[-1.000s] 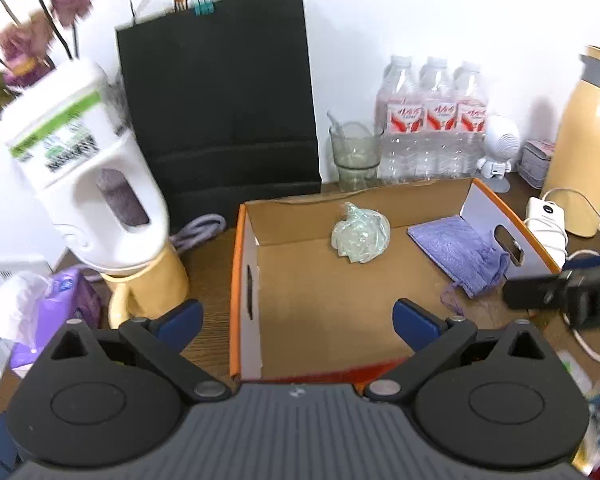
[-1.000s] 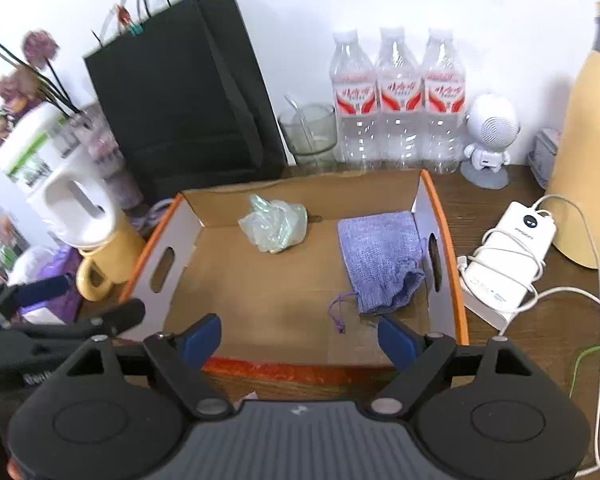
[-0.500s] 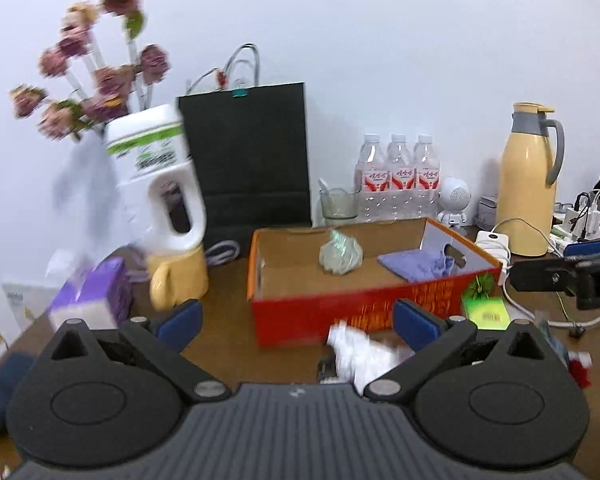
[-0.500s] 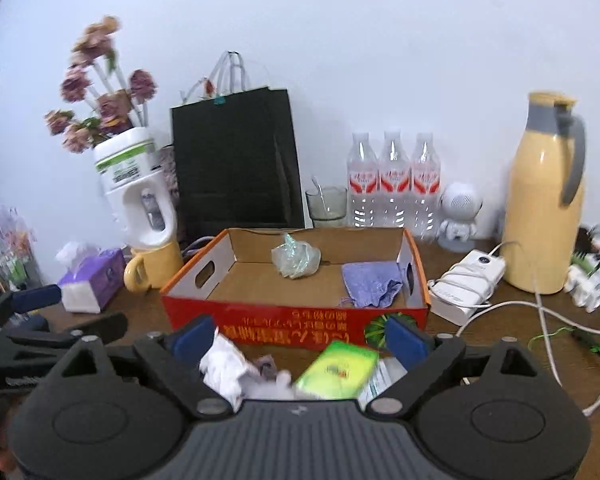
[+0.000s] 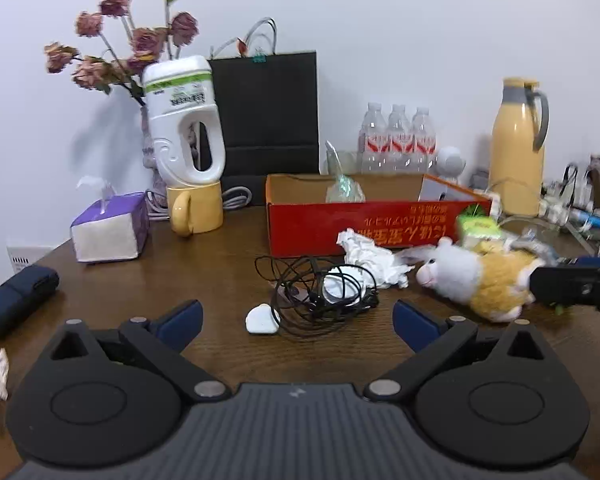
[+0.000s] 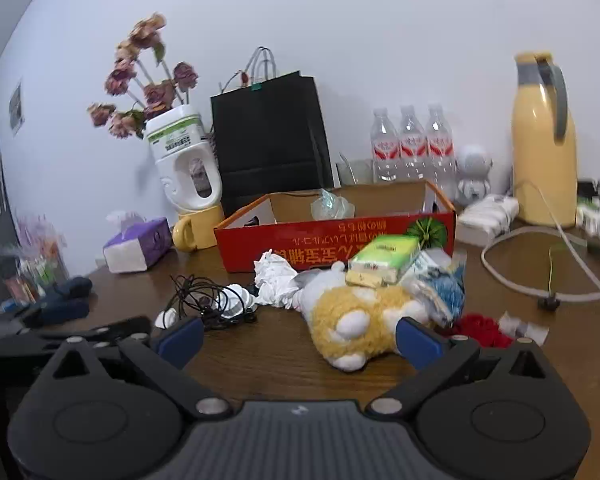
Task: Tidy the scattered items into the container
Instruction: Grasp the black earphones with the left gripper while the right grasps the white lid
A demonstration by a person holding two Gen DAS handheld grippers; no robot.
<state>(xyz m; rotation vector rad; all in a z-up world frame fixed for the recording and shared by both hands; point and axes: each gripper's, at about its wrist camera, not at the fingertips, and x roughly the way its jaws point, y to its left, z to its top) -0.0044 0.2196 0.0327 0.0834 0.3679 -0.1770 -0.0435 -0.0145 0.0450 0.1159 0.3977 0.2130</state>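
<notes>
Both hand-held grippers angle slightly downward over the surface (image 5: 204,280), the left hand-held gripper (image 5: 298,318) spread wide and empty above tangled earphones (image 5: 320,292). The right hand-held gripper (image 6: 300,338), jaws just opened wider, frames a plush toy (image 6: 360,316) seemingly untouched; the red box (image 6: 336,240) sits behind.

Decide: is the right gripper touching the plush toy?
Cannot tell. In the right wrist view the open right gripper straddles the plush toy, whose edge meets one blue pad without a plain gap.

Pulled back and down from over the red box (image 6: 336,240); right gripper (image 6: 298,342) jaws just widened, nothing between them; plush toy (image 6: 356,316) now before box.
</notes>
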